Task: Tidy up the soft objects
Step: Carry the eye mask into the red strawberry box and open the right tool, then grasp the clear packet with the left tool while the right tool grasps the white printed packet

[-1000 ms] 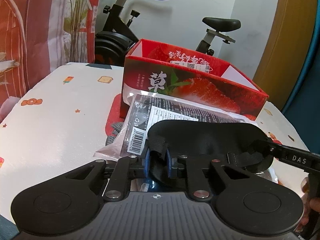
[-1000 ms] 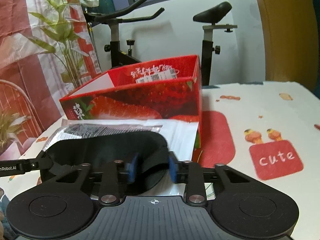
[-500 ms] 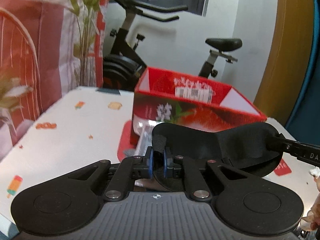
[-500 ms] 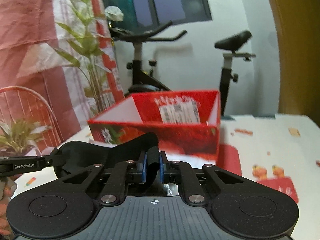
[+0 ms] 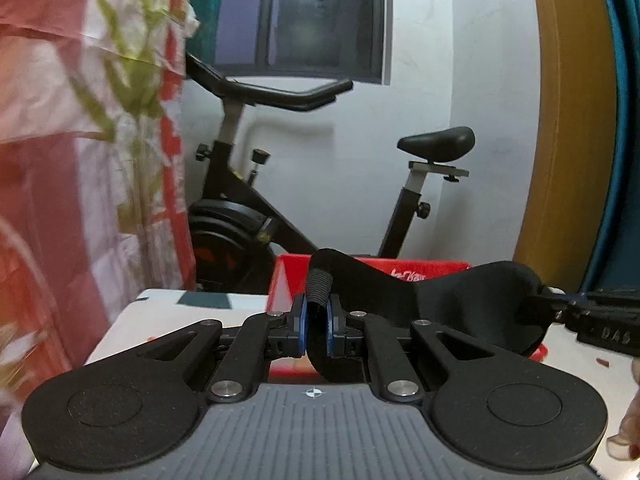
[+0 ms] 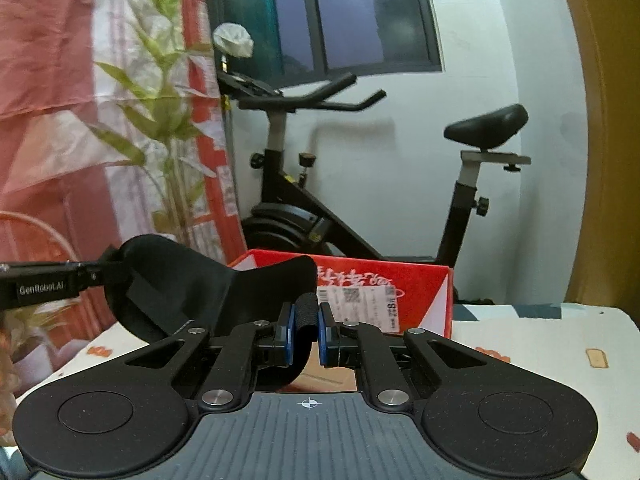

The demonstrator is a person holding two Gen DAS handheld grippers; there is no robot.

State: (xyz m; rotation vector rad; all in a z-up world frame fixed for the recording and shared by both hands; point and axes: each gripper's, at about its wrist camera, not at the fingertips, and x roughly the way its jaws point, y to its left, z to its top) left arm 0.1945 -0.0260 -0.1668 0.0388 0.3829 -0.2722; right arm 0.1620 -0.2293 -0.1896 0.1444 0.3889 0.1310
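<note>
A black eye mask (image 5: pixel 448 300) hangs stretched between my two grippers, lifted above the table. My left gripper (image 5: pixel 317 326) is shut on the mask's left end and its ribbed strap. My right gripper (image 6: pixel 306 334) is shut on the mask's other end, with the mask (image 6: pixel 180 288) curving off to the left. The right gripper's tip shows at the right edge of the left wrist view (image 5: pixel 600 320), and the left gripper's tip at the left edge of the right wrist view (image 6: pixel 44 284). The red strawberry box (image 6: pixel 400 284) stands open just behind the mask, also in the left wrist view (image 5: pixel 288 276).
A black exercise bike (image 6: pixel 360 200) stands behind the table against the white wall. A red-and-white curtain with a plant print (image 5: pixel 80 160) hangs at the left. The white patterned tablecloth (image 6: pixel 560 340) lies under the box.
Both grippers have lifted the eye mask up off the plastic packet and tilted upward. The right gripper closed on the mask within the last second. The packet is out of view now.
</note>
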